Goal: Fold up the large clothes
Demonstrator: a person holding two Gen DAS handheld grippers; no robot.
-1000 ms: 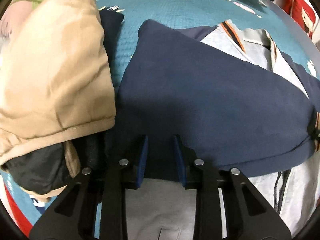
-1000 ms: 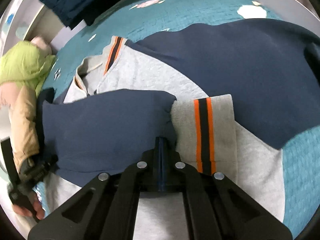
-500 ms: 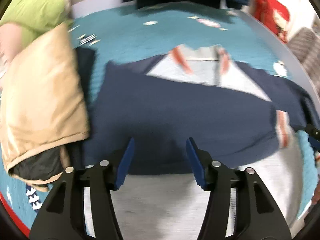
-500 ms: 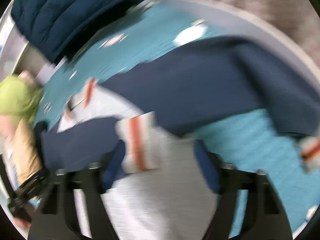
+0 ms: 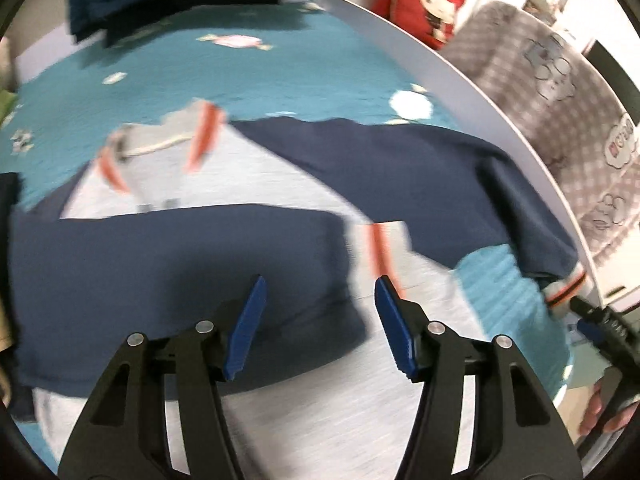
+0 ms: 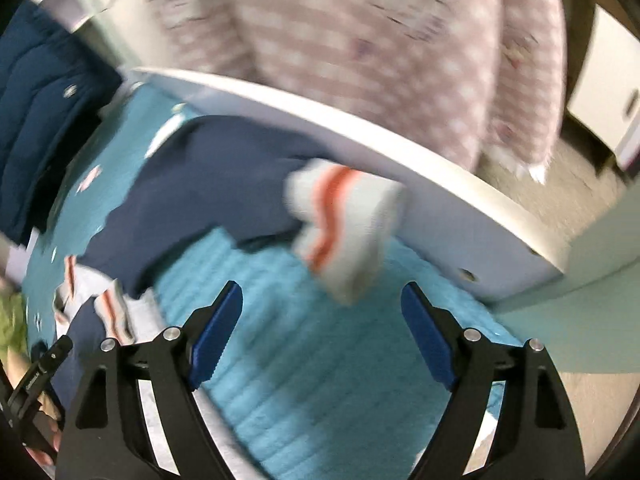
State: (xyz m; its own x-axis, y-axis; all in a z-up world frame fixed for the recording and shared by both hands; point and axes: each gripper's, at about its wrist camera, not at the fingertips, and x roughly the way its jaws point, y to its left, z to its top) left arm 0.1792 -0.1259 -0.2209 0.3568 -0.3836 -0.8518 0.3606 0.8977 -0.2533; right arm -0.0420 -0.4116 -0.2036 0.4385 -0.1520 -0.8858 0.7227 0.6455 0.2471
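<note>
A home bedroom: a bed (image 5: pixel 420 56) with a teal quilt (image 5: pixel 248 84), a red cushion (image 5: pixel 420 0) and a checked blanket (image 5: pixel 560 92) beside it.

Both views are evenly and brightly lit by soft indoor light, with no glare. Motion blur smears nearly everything beyond the hand-held grippers. In the left wrist view the orange stripes of the jacket (image 5: pixel 208 136) streak, while the blue pads at the bottom stay sharp. The right wrist view is blurrier: the striped cuff (image 6: pixel 344 224) and the checked blanket (image 6: pixel 360 48) at the top dissolve. Fisheye distortion bends the bed edge (image 6: pixel 440 184) into an arc, and black vignetting fills the corners.
</note>
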